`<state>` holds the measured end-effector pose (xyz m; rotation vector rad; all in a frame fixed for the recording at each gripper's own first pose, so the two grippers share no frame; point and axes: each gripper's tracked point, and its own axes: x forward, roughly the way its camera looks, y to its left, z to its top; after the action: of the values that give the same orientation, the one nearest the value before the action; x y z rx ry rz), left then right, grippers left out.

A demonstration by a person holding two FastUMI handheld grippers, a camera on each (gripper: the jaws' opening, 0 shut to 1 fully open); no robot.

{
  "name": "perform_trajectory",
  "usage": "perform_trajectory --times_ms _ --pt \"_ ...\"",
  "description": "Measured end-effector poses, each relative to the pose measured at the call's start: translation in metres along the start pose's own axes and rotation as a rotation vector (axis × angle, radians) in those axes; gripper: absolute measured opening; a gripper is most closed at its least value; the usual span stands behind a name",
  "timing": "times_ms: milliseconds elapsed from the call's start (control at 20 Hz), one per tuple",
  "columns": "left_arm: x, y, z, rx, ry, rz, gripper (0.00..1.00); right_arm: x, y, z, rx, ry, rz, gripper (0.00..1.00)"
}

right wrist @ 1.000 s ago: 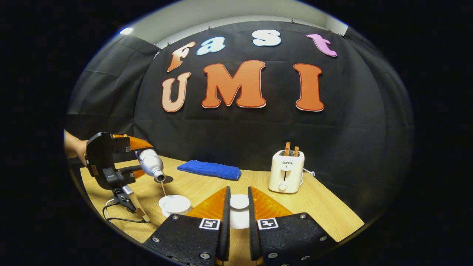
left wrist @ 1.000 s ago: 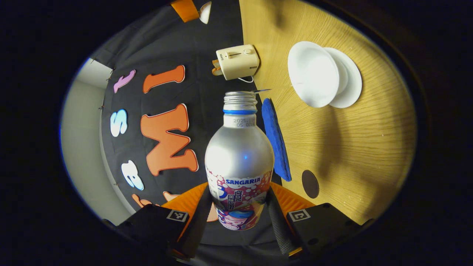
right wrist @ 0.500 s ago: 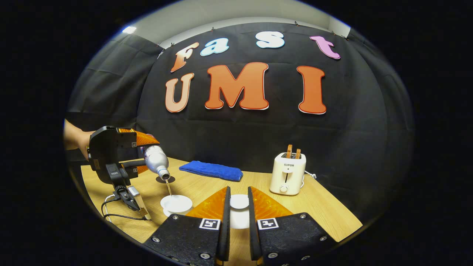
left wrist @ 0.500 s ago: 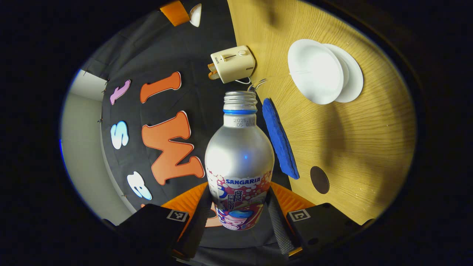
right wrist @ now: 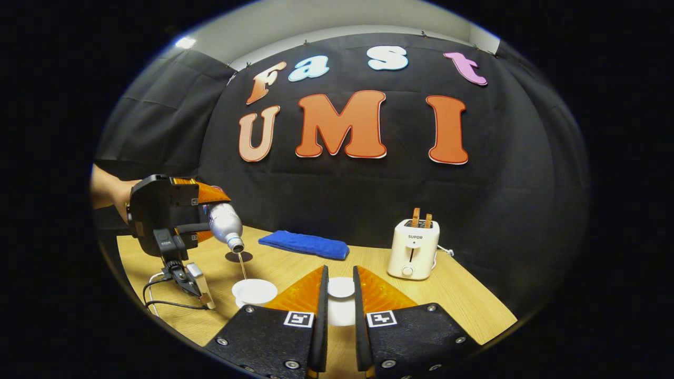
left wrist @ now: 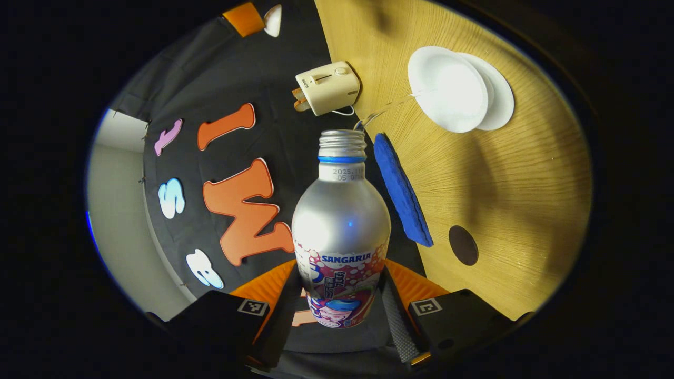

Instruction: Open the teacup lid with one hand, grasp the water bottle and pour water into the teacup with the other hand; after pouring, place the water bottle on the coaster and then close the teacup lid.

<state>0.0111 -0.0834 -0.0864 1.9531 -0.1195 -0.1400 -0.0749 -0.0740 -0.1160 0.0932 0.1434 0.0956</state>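
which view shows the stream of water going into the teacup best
The right gripper view: from the side, the water stream runs from the tilted water bottle down into the teacup. The left gripper view looks along the bottle; the stream is a thin curved thread reaching the cup's rim.

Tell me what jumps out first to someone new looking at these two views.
The silver water bottle clamped in the left gripper, dead centre of the left gripper view, tipped so a thin stream runs from its mouth into the white teacup. Next, the right gripper near the bottom of its own view, pinching the white lid above the table, with the cream toaster beyond.
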Motion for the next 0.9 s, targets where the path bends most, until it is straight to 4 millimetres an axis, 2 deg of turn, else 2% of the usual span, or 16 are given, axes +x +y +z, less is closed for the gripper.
perform_trajectory --times_ms 200,250,400,700,850,900 --pt "0.000 0.004 0.005 0.021 -0.009 0.005 0.87 0.000 0.000 -0.003 -0.004 0.005 0.003 0.22" --pt "0.001 0.004 0.007 0.029 -0.012 0.008 0.80 0.000 0.001 -0.002 -0.003 0.004 0.004 0.22" --pt "0.003 0.002 0.010 0.046 -0.014 0.002 0.86 -0.001 0.001 -0.002 -0.002 0.002 0.006 0.22" --pt "0.002 -0.004 0.011 0.095 -0.008 -0.027 0.80 -0.001 0.002 -0.001 -0.005 -0.007 0.013 0.22" --pt "0.006 -0.008 0.014 0.121 -0.009 -0.045 0.83 -0.001 -0.002 -0.001 -0.009 -0.004 0.004 0.22" --pt "0.005 -0.007 0.013 0.127 -0.010 -0.045 0.80 -0.002 -0.002 0.000 -0.011 -0.005 0.005 0.22"
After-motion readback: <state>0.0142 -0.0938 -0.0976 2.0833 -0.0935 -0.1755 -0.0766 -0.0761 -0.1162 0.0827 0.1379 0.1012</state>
